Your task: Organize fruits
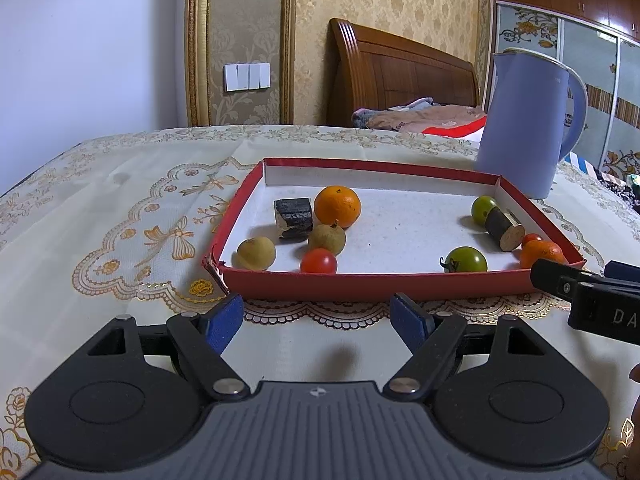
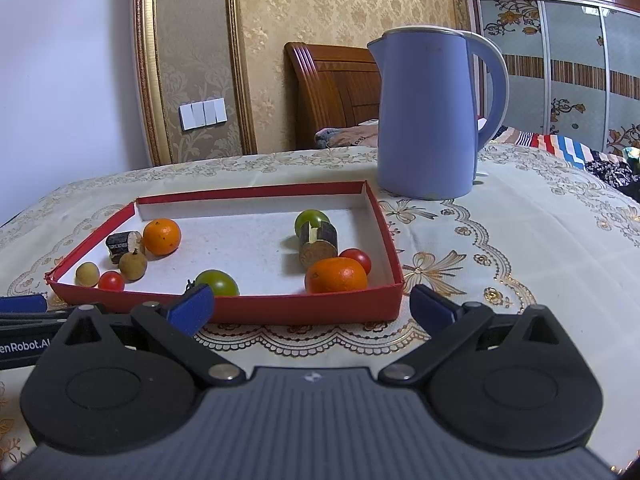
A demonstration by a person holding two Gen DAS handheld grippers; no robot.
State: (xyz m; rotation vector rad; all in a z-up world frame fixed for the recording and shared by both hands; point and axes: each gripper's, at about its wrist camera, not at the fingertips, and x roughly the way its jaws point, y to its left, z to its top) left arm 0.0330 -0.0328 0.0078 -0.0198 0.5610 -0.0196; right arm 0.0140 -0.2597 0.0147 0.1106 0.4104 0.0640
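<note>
A red tray (image 1: 372, 285) (image 2: 304, 309) with a white floor holds the fruit. On its left lie an orange (image 1: 337, 206) (image 2: 161, 236), two brown longans (image 1: 256, 253) (image 1: 327, 239), a red cherry tomato (image 1: 318, 261) (image 2: 111, 281) and a dark sugarcane piece (image 1: 293, 218). On its right lie two green tomatoes (image 1: 466, 260) (image 1: 483, 209), a second sugarcane piece (image 1: 506, 229) (image 2: 318, 243), a second orange (image 1: 541, 252) (image 2: 336, 275) and a red tomato (image 2: 357, 259). My left gripper (image 1: 318, 320) is open and empty in front of the tray. My right gripper (image 2: 312, 310) is open and empty at the tray's front right.
A blue electric kettle (image 1: 528, 124) (image 2: 434, 112) stands behind the tray's right corner. A patterned cream tablecloth (image 1: 132, 216) covers the table. A wooden bed headboard (image 1: 400, 76) and a wall are behind. The right gripper's body (image 1: 592, 296) shows at the left view's right edge.
</note>
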